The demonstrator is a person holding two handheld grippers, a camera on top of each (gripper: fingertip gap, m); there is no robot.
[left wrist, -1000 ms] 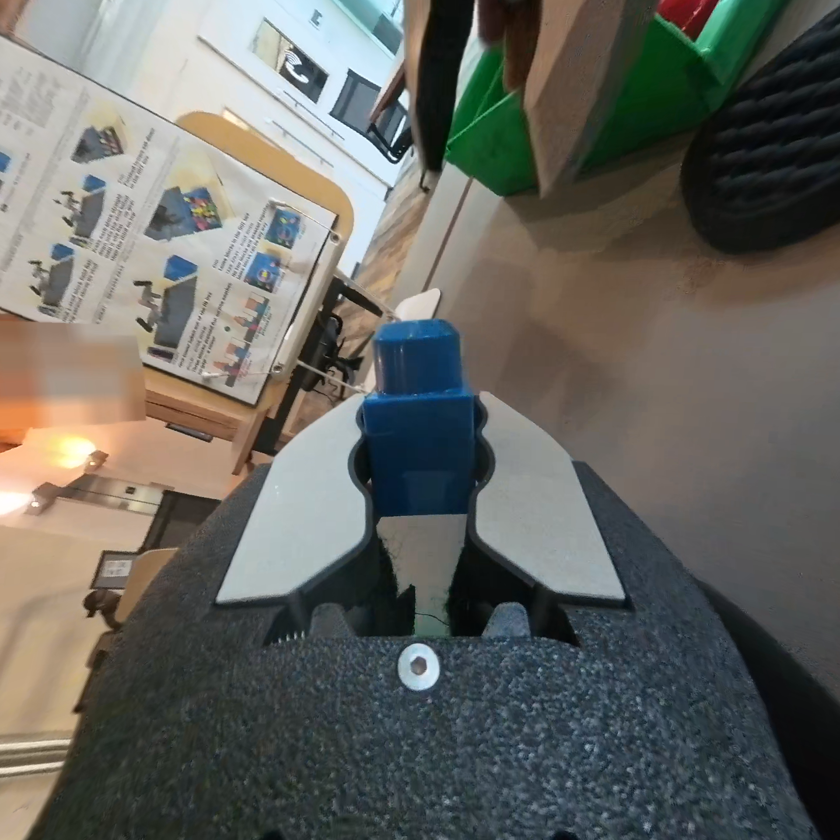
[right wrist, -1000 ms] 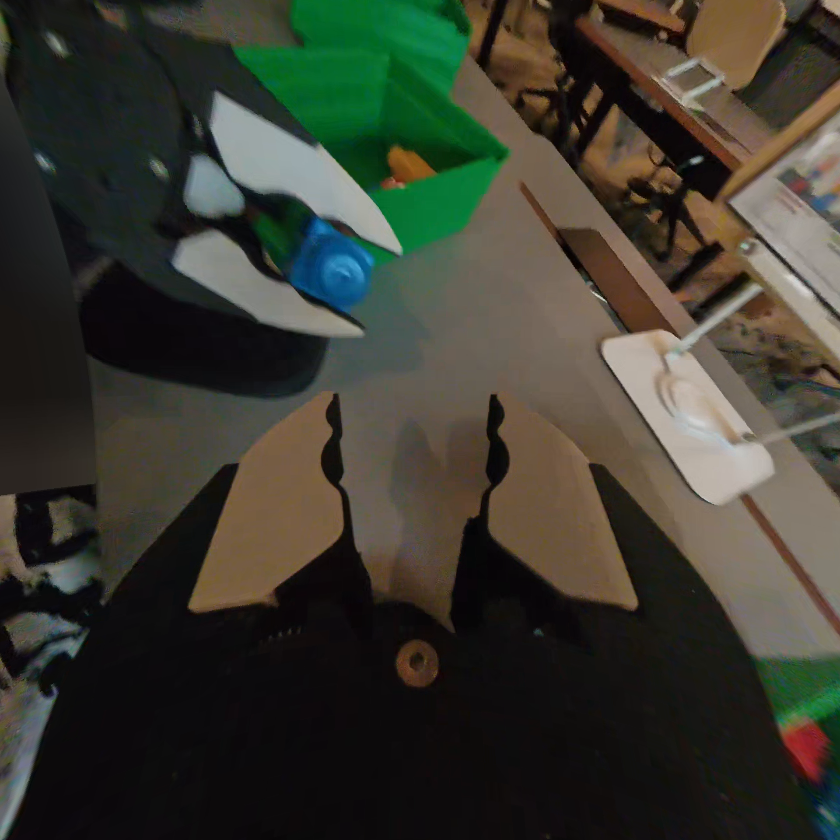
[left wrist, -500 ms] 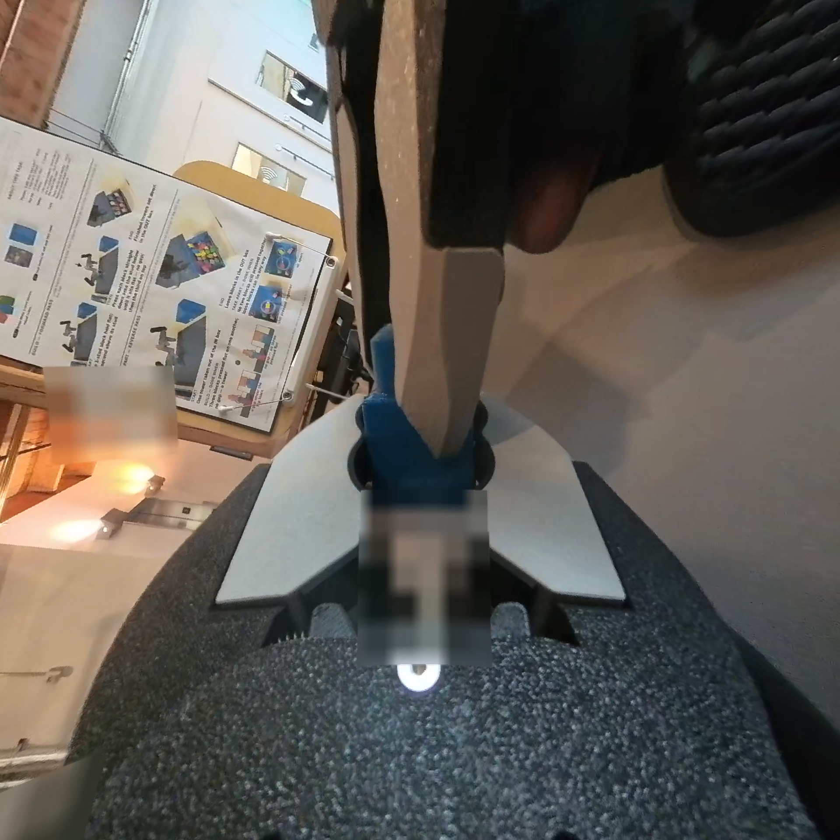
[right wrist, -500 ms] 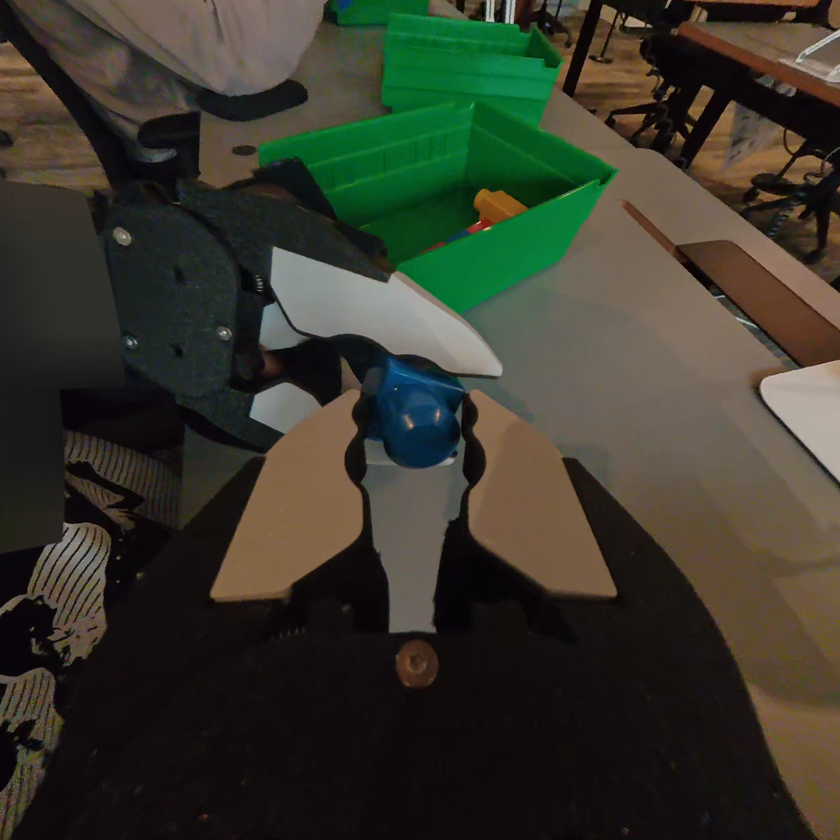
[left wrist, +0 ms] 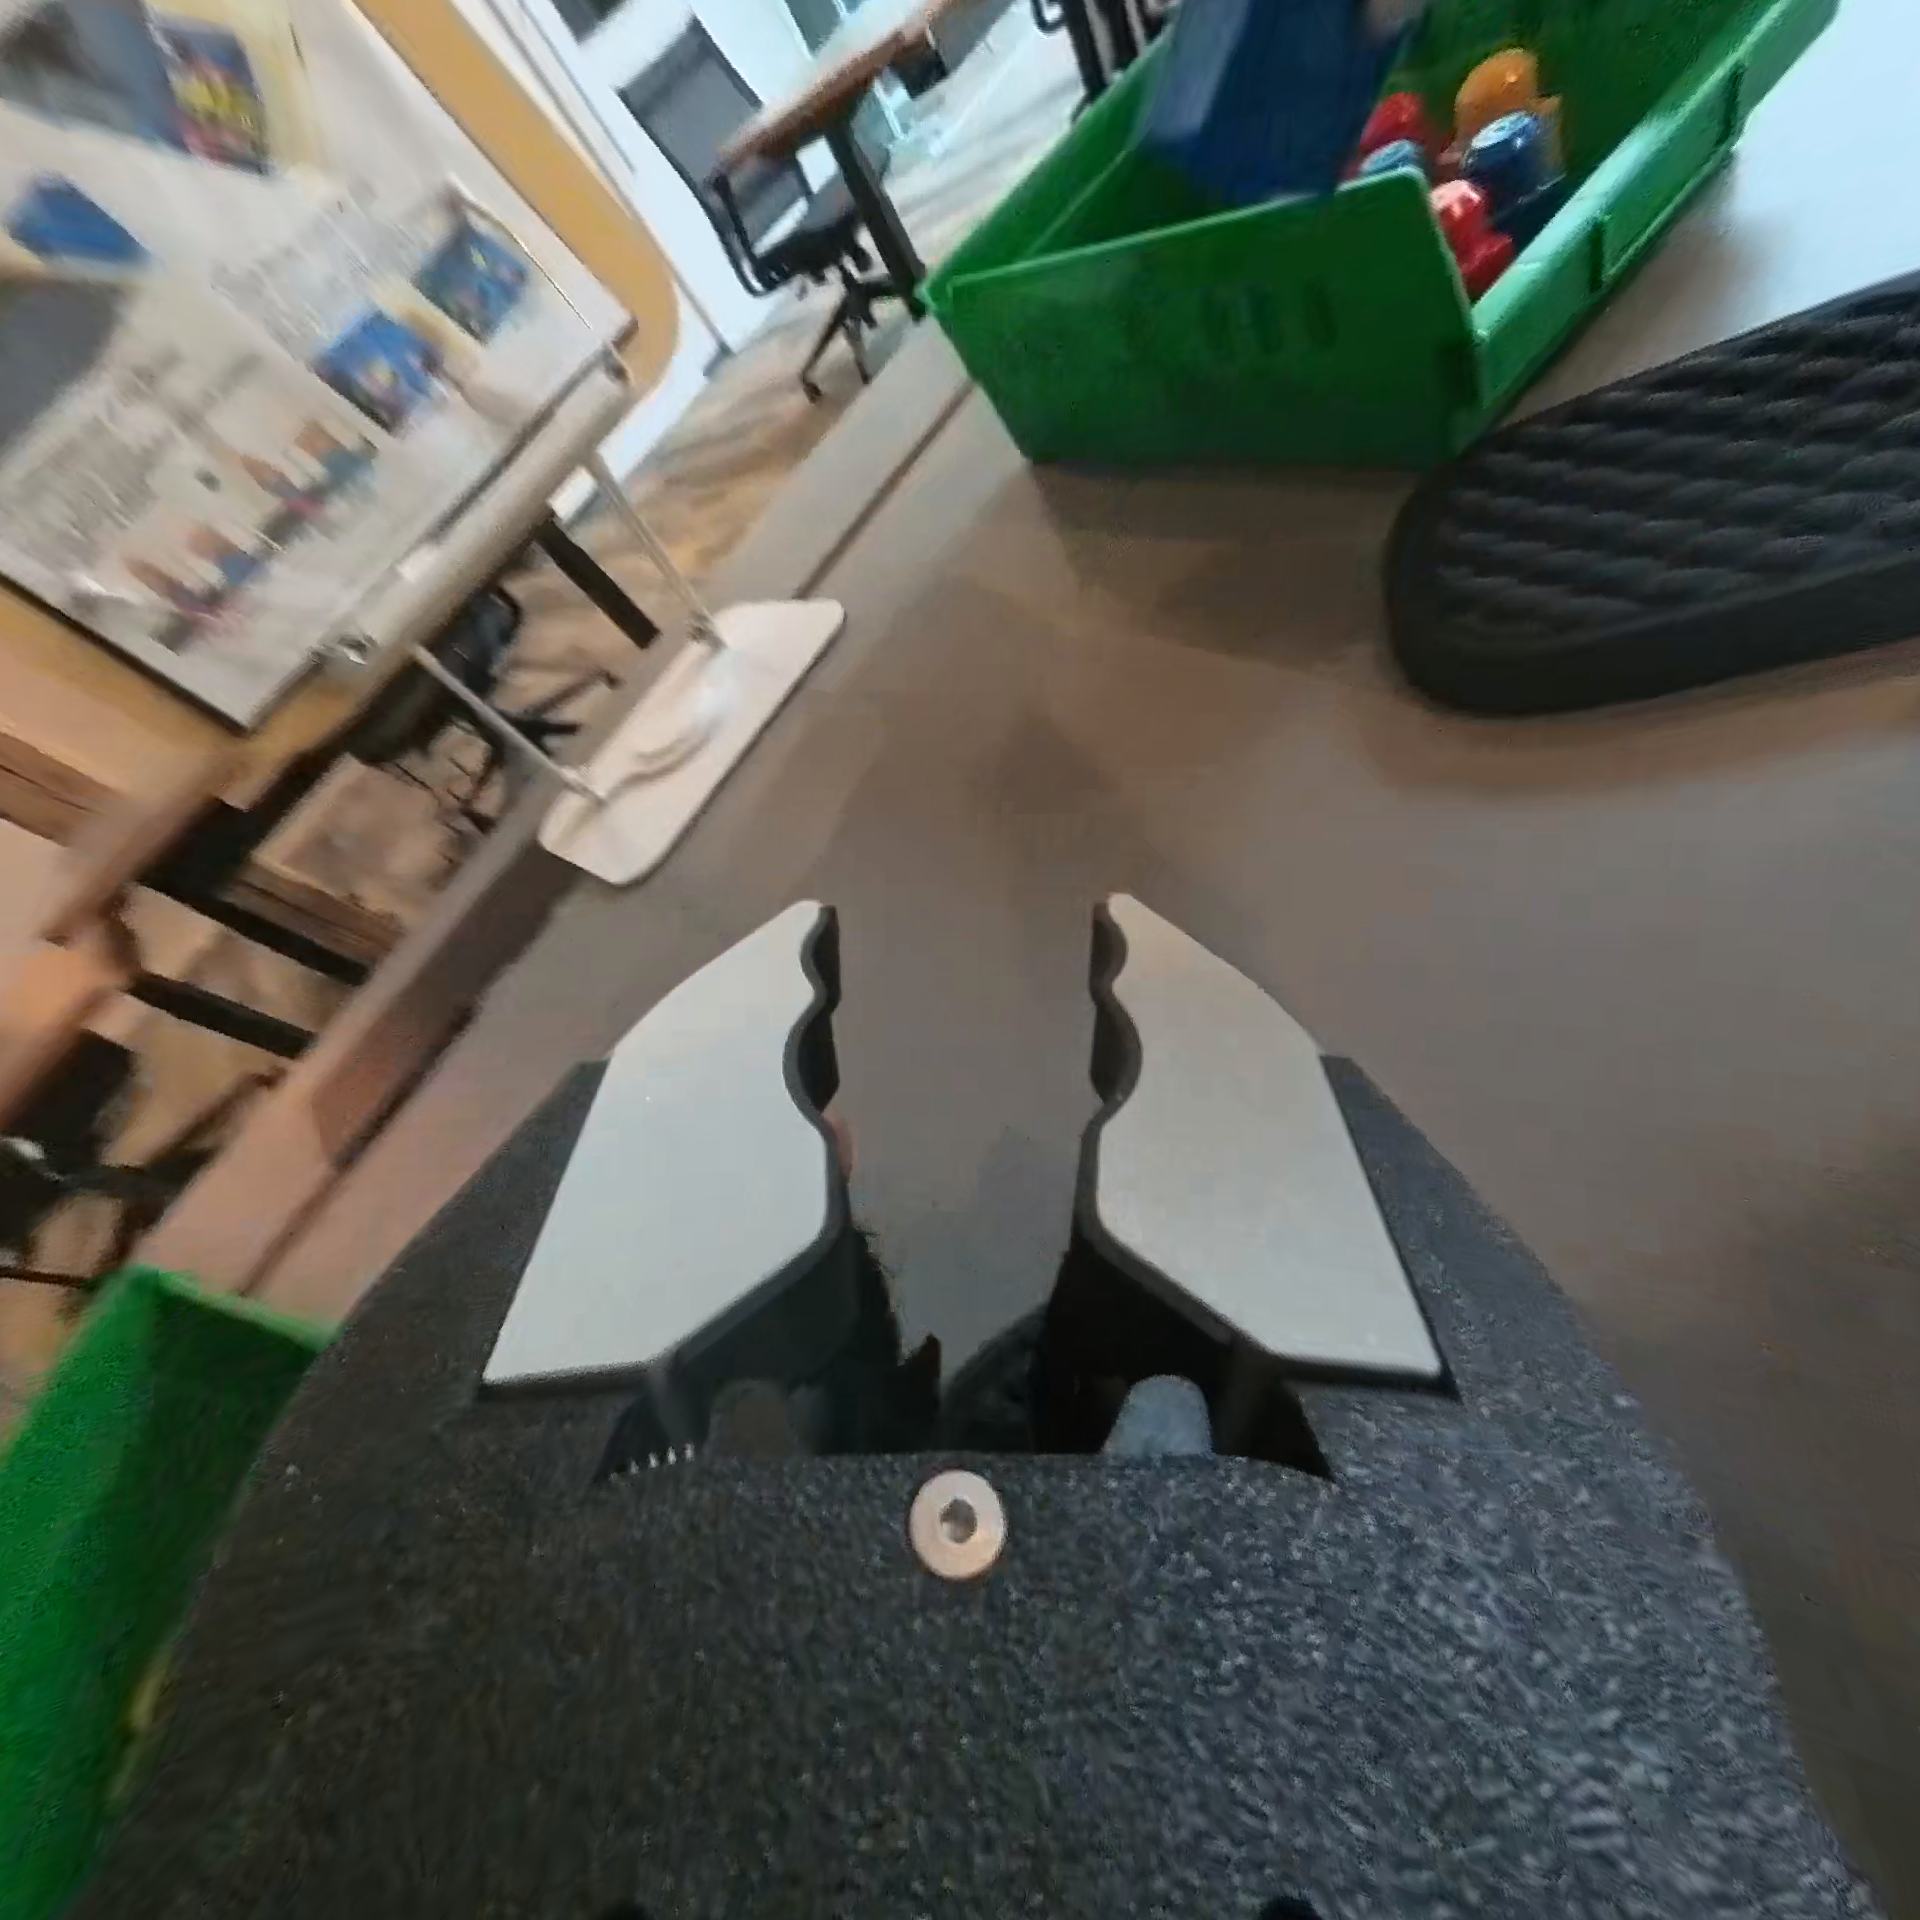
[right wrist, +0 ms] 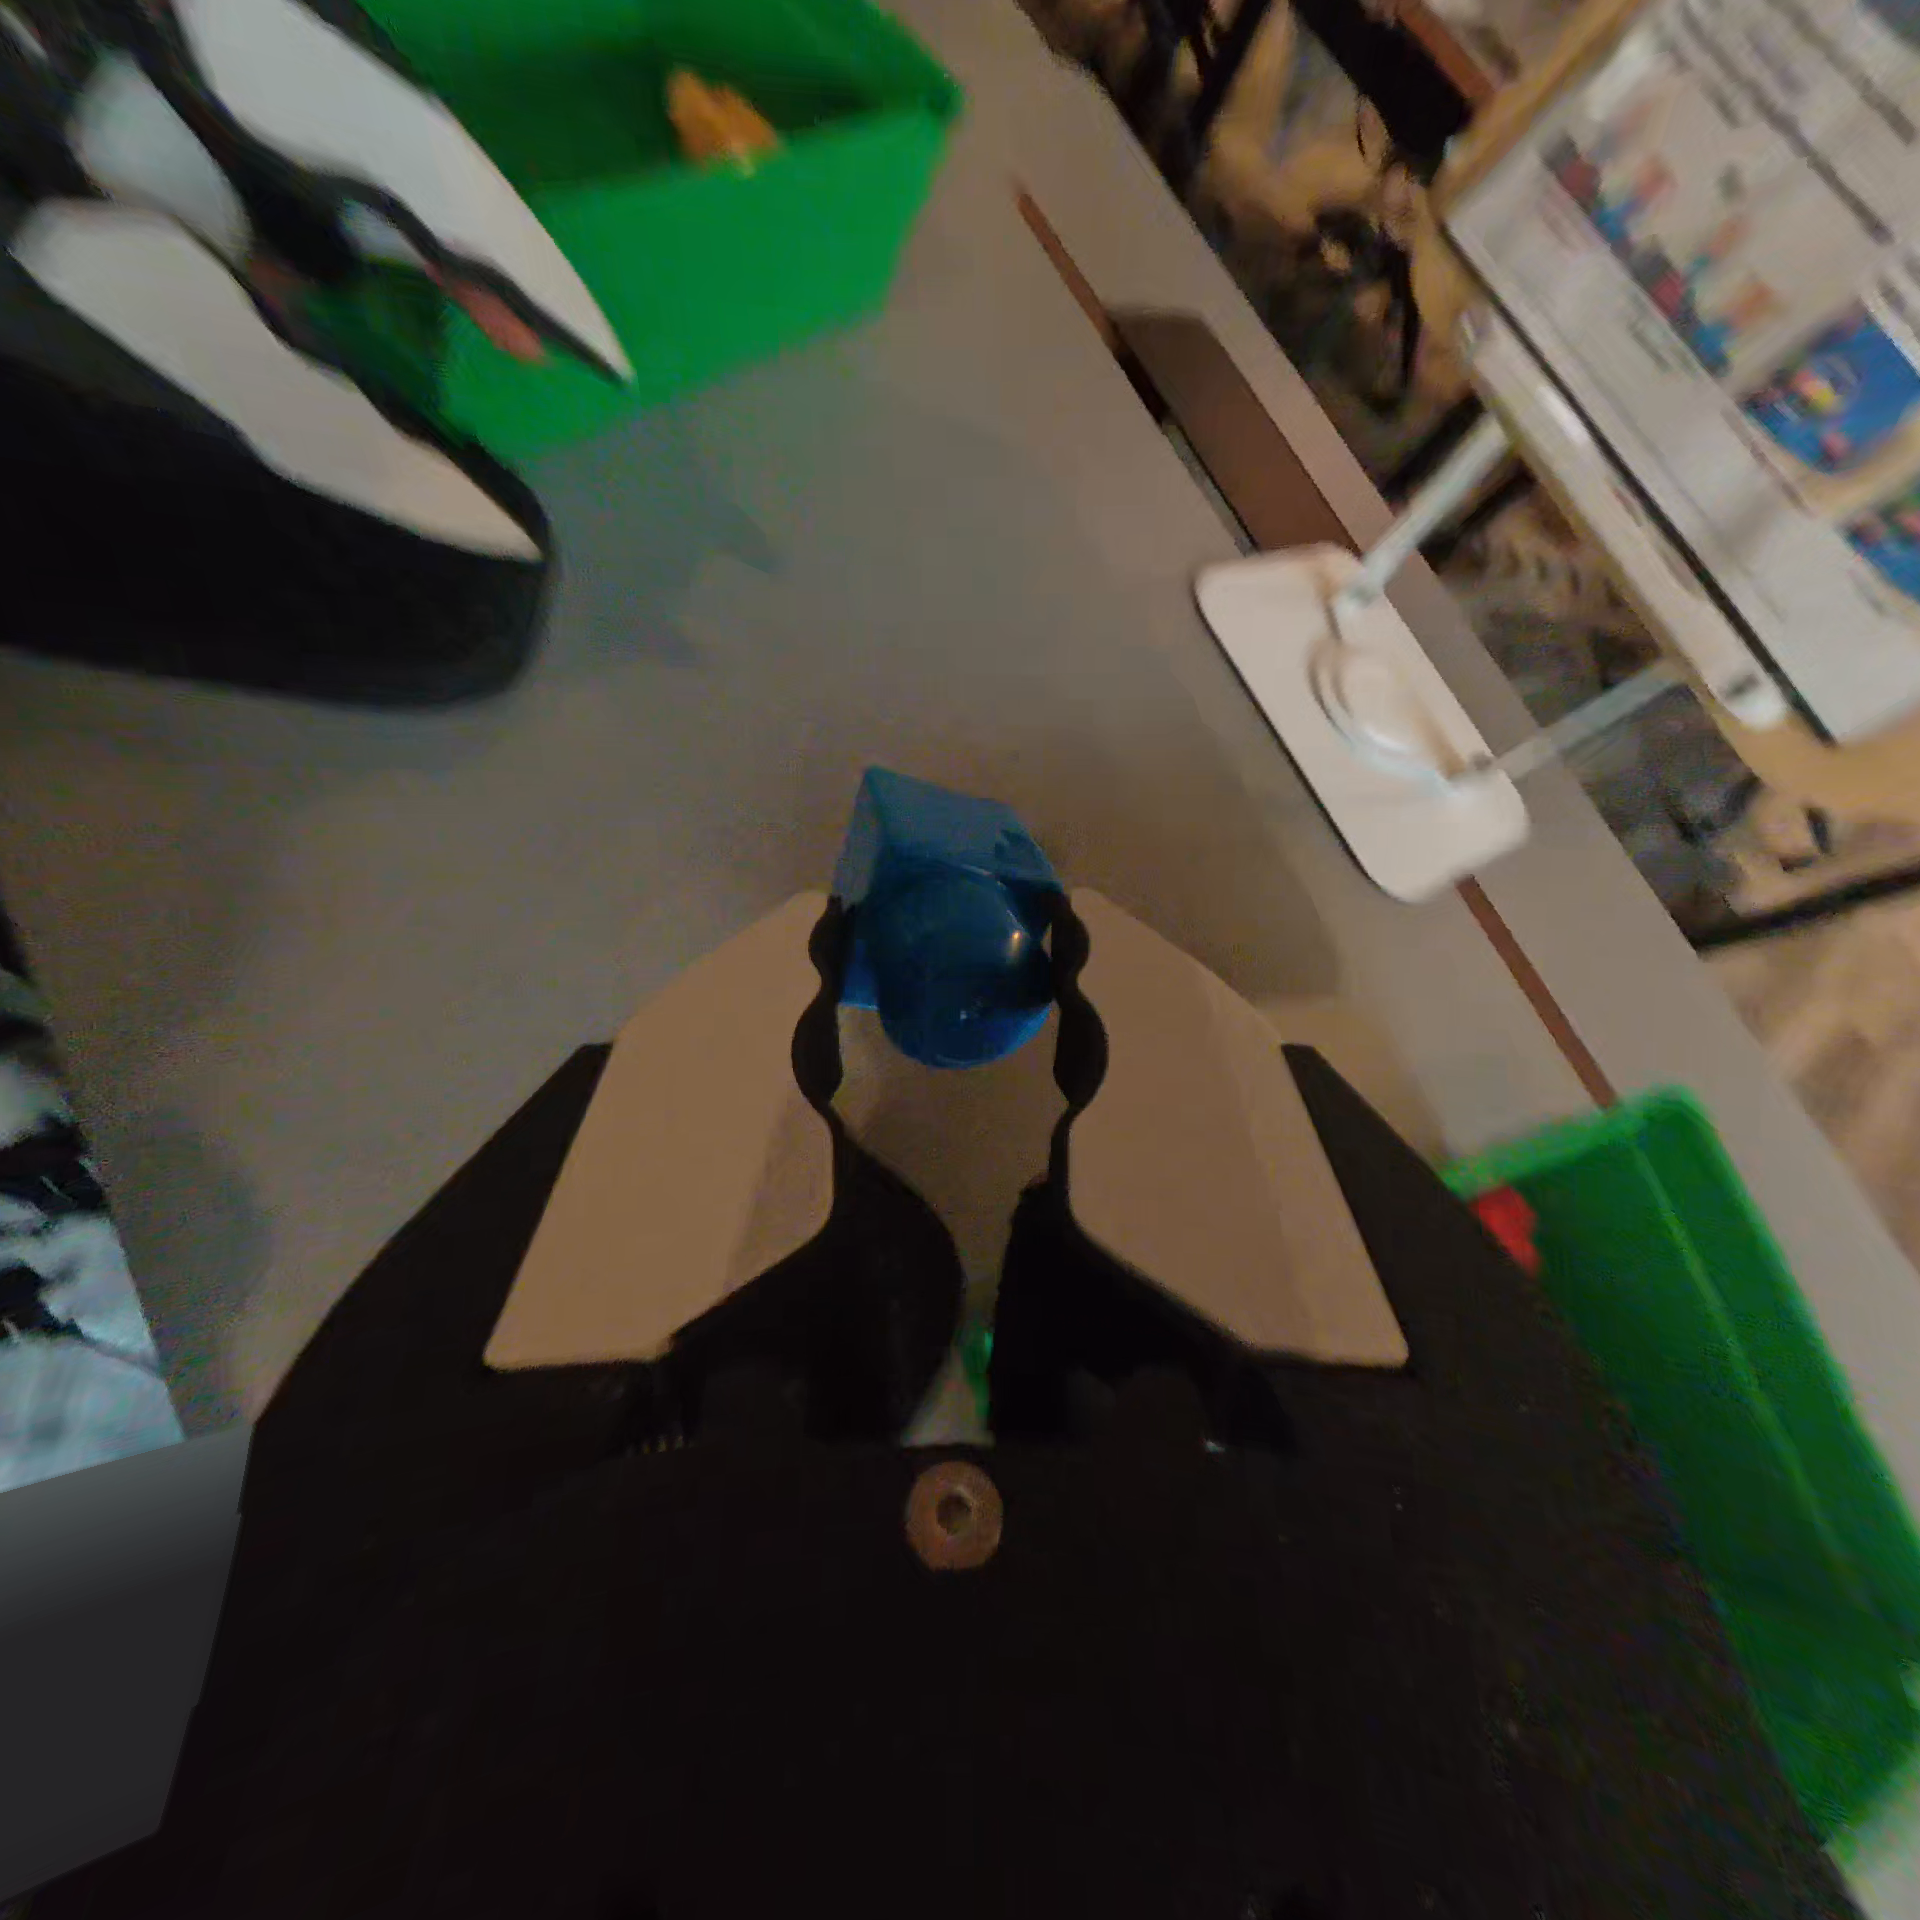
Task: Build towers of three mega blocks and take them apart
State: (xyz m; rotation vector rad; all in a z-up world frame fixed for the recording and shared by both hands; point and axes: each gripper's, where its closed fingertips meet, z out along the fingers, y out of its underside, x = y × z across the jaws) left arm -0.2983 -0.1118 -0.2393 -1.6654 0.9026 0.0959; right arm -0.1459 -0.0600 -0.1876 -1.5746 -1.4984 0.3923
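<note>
A blue block (right wrist: 951, 925) is clamped between the fingertips of the right gripper (right wrist: 948, 935), above the grey table (right wrist: 416, 935). The left gripper (left wrist: 961, 925) is held parted and empty above that table, well short of the green bin (left wrist: 1195, 343) holding more blocks (left wrist: 1455, 197).

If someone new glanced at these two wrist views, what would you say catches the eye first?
The small blue plastic mega block stands out, pinched between the right gripper fingertips above the grey table. Next, the bright green plastic bin at the far side of the left wrist view, holding red, blue and orange blocks. The left gripper is open and empty.
</note>
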